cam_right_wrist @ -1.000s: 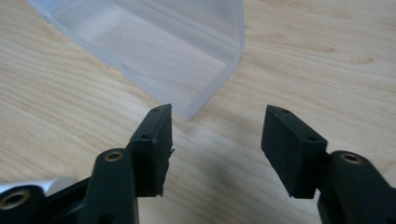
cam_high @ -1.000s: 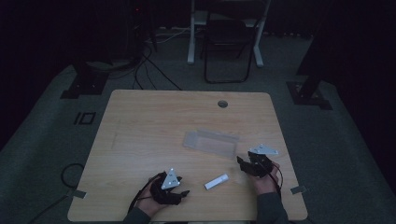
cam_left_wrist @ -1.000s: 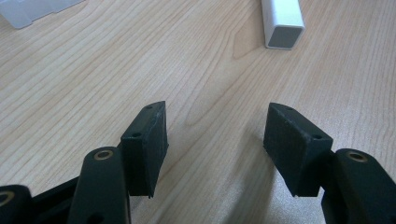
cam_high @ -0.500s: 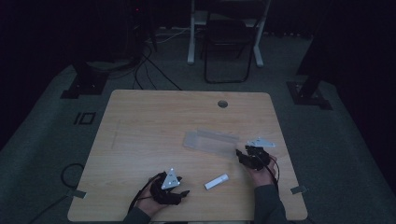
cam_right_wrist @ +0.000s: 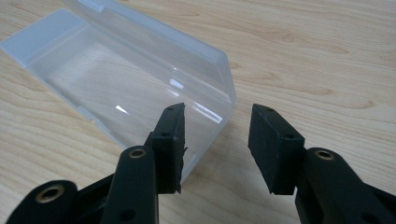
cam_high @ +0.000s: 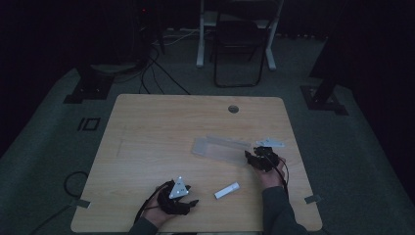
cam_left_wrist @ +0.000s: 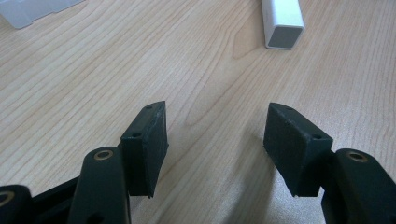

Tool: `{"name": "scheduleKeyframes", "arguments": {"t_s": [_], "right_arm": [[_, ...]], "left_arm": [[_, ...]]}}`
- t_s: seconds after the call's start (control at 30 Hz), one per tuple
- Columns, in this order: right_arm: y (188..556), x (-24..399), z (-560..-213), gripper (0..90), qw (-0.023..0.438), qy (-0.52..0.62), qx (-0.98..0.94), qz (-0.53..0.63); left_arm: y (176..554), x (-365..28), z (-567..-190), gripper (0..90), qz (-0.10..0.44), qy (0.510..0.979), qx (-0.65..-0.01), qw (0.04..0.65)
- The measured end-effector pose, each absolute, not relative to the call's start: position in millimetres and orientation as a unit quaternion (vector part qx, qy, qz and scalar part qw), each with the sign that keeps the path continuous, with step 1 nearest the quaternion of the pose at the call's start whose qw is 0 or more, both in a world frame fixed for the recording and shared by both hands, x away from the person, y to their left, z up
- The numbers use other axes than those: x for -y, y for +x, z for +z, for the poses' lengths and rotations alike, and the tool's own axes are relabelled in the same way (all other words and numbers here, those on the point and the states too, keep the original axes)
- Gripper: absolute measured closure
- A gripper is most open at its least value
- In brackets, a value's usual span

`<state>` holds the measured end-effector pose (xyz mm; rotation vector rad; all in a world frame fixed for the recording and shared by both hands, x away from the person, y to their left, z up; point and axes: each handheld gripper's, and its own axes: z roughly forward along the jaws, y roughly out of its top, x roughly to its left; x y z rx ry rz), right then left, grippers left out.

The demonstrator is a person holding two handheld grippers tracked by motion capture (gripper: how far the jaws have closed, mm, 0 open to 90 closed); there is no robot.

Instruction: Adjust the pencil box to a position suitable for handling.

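Observation:
A clear plastic box (cam_high: 220, 147) lies open near the table's middle right; in the right gripper view the clear box (cam_right_wrist: 130, 79) sits just ahead. My right gripper (cam_right_wrist: 217, 140) is open at its near corner, the left jaw over the box's edge, nothing held. In the high view the right gripper (cam_high: 254, 157) sits at the box's right end. A small white bar (cam_high: 227, 190) lies near the front edge; the white bar's grey end (cam_left_wrist: 284, 23) faces my left gripper (cam_left_wrist: 217, 140), which is open and empty above bare wood. From above, the left gripper (cam_high: 188, 199) rests front-centre.
The wooden table (cam_high: 156, 132) has a round cable hole (cam_high: 233, 108) at the back. A chair (cam_high: 240, 44) and stand legs sit on the dark floor behind. Cables (cam_high: 73, 178) trail off the table's front left.
My right gripper has moved forward and left, up to the clear box's right end. The left gripper and the white bar have stayed put.

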<state>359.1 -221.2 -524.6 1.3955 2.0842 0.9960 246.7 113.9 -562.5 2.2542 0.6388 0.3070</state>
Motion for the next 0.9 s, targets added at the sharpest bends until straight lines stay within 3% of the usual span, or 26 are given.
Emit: {"name": "scheduleKeyframes", "arguments": {"t_s": [0.43, 0.6, 0.9], "right_arm": [[362.7, 212.7, -543.8, 60.6, 0.189, 0.511, -0.765, 0.343], [362.0, 210.2, -548.5, 67.2, 0.182, 0.511, -0.768, 0.34], [362.6, 206.3, -549.7, 71.3, 0.175, 0.509, -0.77, 0.342]], "left_arm": [[246.3, -112.6, -562.6, 39.6, 0.124, 0.88, -0.257, 0.379], [246.7, -113.6, -562.4, 43.8, 0.126, 0.877, -0.266, 0.38], [247.0, -117.7, -559.6, 44.7, 0.153, 0.871, -0.281, 0.372]]}}
